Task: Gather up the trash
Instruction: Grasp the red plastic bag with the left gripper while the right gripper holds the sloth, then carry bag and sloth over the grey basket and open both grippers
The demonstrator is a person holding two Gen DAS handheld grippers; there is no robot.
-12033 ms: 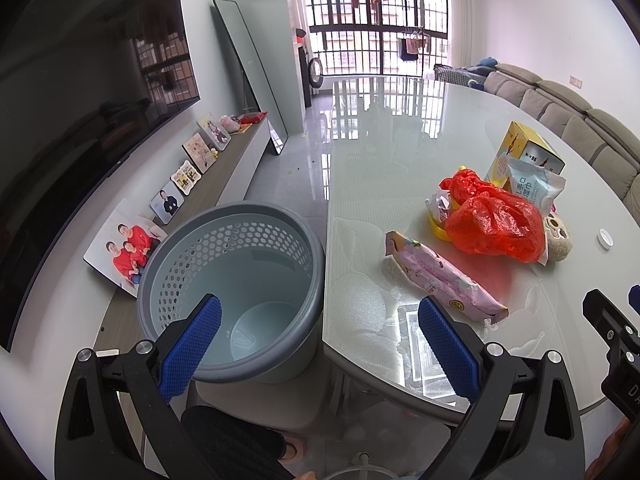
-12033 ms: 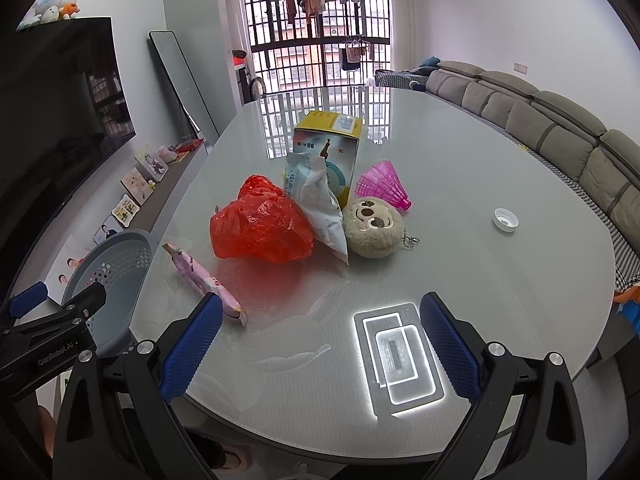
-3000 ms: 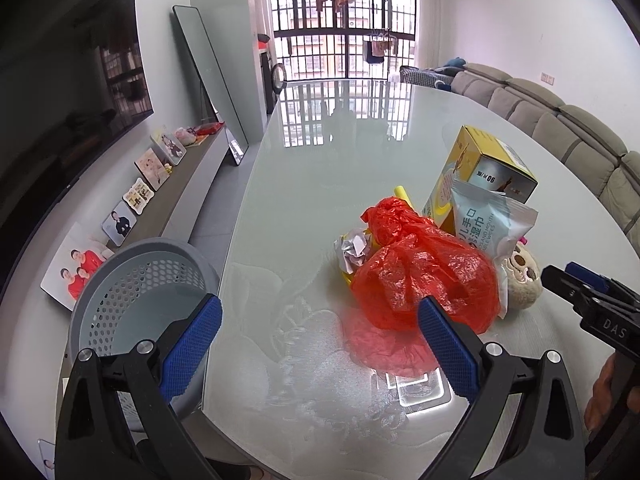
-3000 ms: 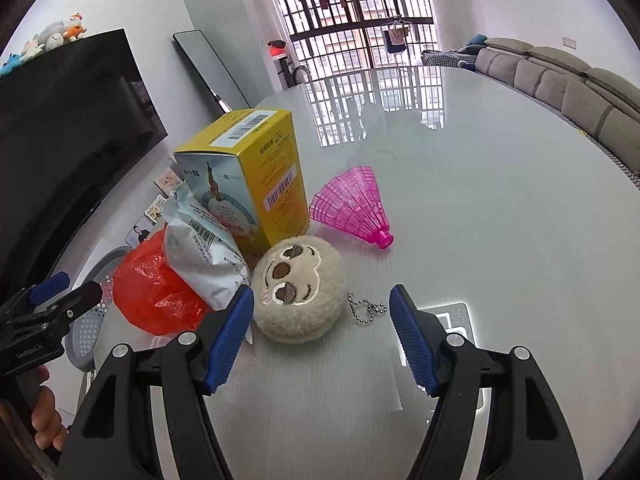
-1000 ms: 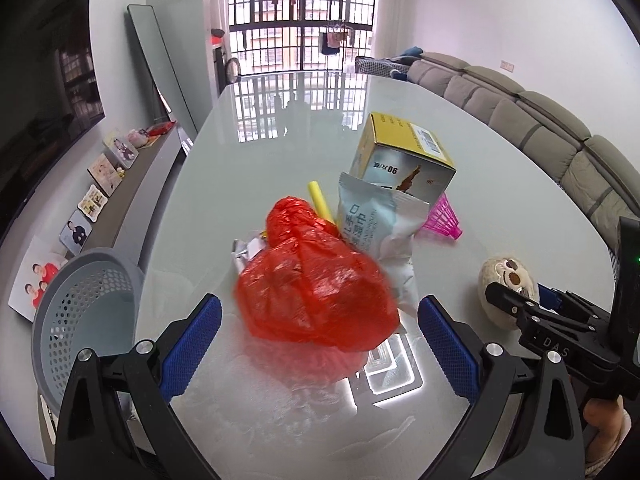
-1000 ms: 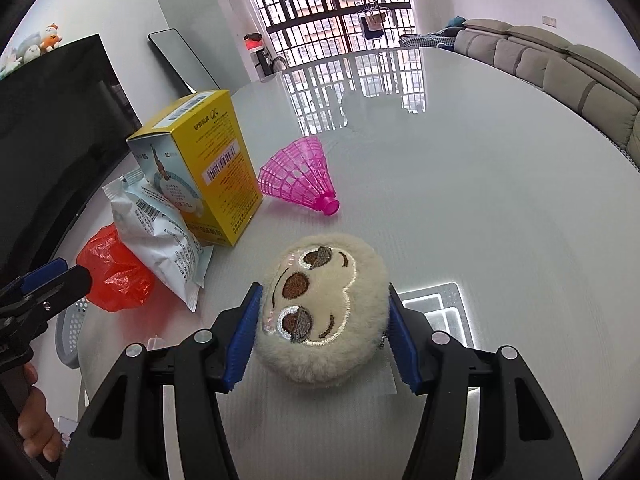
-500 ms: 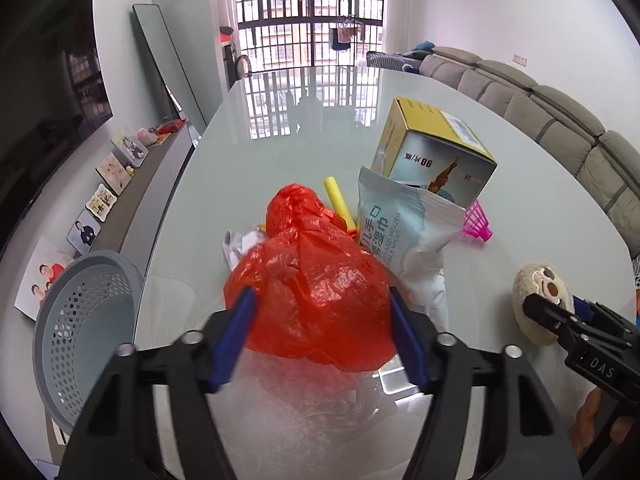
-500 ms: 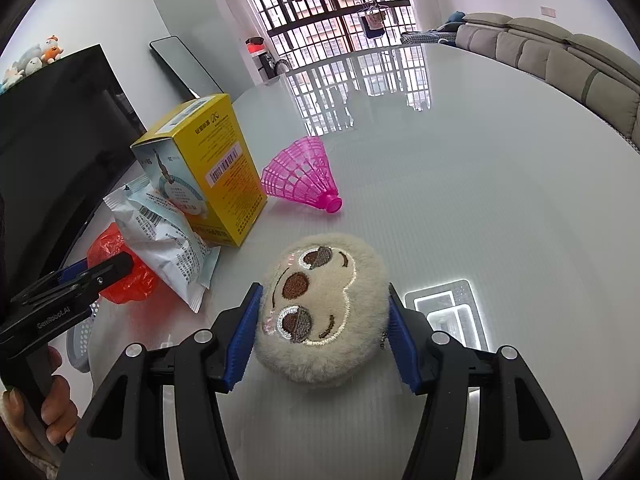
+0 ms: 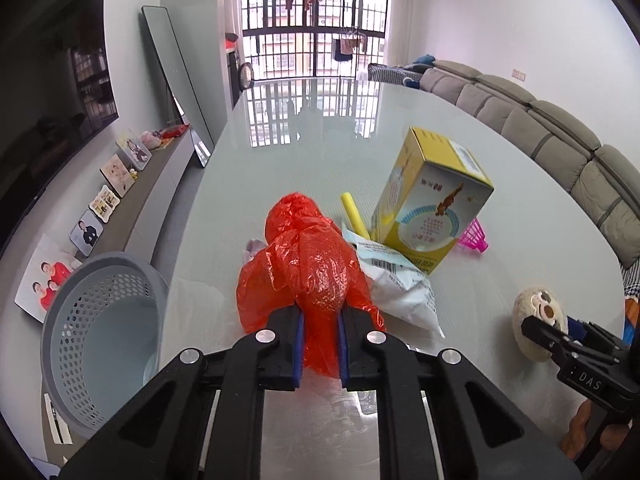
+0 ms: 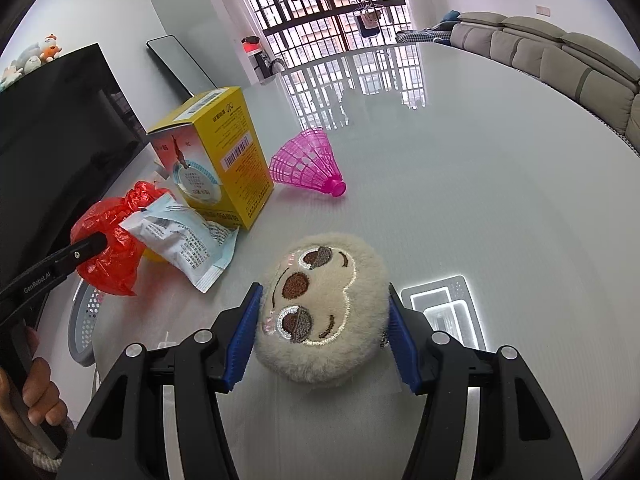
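Observation:
My left gripper is shut on a crumpled red plastic bag, which rests on the glass table; the bag also shows in the right wrist view. A grey perforated trash basket stands beside the table at the left. My right gripper is shut on a beige plush sloth toy, also visible in the left wrist view. A white-blue snack packet lies against the bag.
A yellow box stands tilted behind the packet, with a yellow tube beside it. A pink shuttlecock lies further right. A sofa runs along the right; a TV shelf with photos lines the left wall.
My left gripper has closed from a wide opening onto the red bag. My right gripper has kept hold of the plush toy with little movement.

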